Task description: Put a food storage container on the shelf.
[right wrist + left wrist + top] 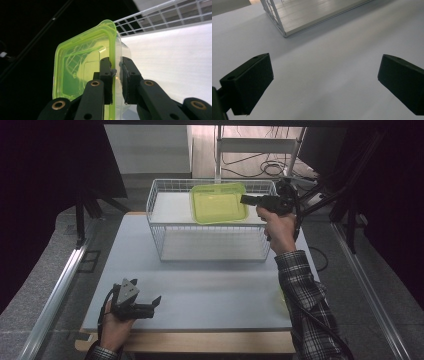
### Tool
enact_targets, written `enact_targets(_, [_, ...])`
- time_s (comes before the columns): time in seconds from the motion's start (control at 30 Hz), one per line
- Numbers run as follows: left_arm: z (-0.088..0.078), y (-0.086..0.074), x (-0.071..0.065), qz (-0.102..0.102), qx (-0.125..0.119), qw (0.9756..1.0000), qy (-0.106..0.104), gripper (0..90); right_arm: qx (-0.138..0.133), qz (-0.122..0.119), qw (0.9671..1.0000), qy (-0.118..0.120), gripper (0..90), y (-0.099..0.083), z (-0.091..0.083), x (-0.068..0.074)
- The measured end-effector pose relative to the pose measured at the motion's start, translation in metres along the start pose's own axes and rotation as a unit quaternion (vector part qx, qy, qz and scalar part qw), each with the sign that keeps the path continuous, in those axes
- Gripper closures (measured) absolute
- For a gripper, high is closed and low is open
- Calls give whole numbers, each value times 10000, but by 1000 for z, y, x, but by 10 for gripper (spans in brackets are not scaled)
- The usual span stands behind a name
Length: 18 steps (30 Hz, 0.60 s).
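Observation:
A clear plastic container with a lime-green lid [218,202] hangs over the top shelf of a white wire rack [210,220]. My right gripper [246,199] is shut on the container's right rim, held at the rack's right end. In the right gripper view the jaws pinch the green lid [82,65] edge, with the gripper [115,70] closed around it. My left gripper [156,301] rests low at the table's front left, open, holding nothing. In the left gripper view its gripper [325,77] has wide-spread jaws over the bare table, facing the rack's lower corner [284,33].
The grey table top [200,290] stretches in front of the rack. A metal rail [60,290] runs along the left side and another along the right. Cables and a white frame [255,150] lie on the floor behind the rack.

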State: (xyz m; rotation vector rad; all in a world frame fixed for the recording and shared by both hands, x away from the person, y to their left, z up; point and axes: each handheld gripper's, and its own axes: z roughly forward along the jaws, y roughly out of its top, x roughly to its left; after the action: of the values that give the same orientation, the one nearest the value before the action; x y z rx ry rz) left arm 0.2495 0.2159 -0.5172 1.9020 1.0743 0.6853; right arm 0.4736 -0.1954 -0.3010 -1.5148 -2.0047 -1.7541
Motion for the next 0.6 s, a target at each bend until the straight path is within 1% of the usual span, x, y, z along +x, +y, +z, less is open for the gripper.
enact_targets(0.07, [0, 0, 0, 4, 5, 10000, 6, 0, -10, -1, 10000, -29, 802, 1, 1, 0])
enact_targets(0.1, [0, 0, 0, 6, 2, 10000, 8, 0, -33, 1, 10000, -64, 802, 3, 2, 0])
enact_targets(0.13, [0, 0, 0, 7, -2, 10000, 6, 0, -60, 0, 9999, -149, 802, 6, 4, -1])
enact_targets(0.2, [0, 0, 0, 6, -3, 10000, 6, 0, -80, -4, 9998, -178, 802, 7, 5, -1])
enact_targets(0.37, [0, 0, 0, 13, 2, 10000, 1, 0, -89, -18, 9992, -379, 802, 10, 13, -4])
enact_targets(0.6, [0, 0, 0, 34, 24, 10000, -18, 0, -84, 83, 9988, -468, 801, 6, 26, -5])
